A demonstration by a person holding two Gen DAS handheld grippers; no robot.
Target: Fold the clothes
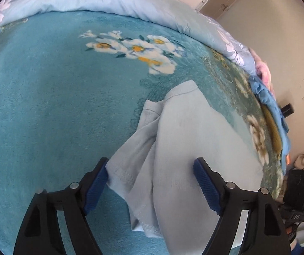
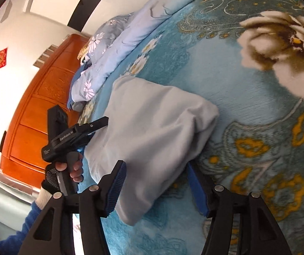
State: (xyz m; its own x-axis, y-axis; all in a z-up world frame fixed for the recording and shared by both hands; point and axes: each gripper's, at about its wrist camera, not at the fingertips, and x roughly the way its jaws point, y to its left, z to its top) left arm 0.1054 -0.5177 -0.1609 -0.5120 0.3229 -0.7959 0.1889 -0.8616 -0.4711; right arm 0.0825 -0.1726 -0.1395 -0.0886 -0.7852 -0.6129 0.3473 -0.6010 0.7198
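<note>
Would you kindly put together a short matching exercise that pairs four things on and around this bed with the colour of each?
Things:
1. folded cotton garment
2. plush floral bed blanket
3. carved wooden wardrobe
4. ribbed gripper pads

Colours:
A. orange-brown
B. dark blue
C. pale grey-blue
D. teal with white flowers

Pairs: 1-C, 2-D, 3-A, 4-B

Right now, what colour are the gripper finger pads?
Dark blue pads, ribbed; clearest in the left wrist view.
</note>
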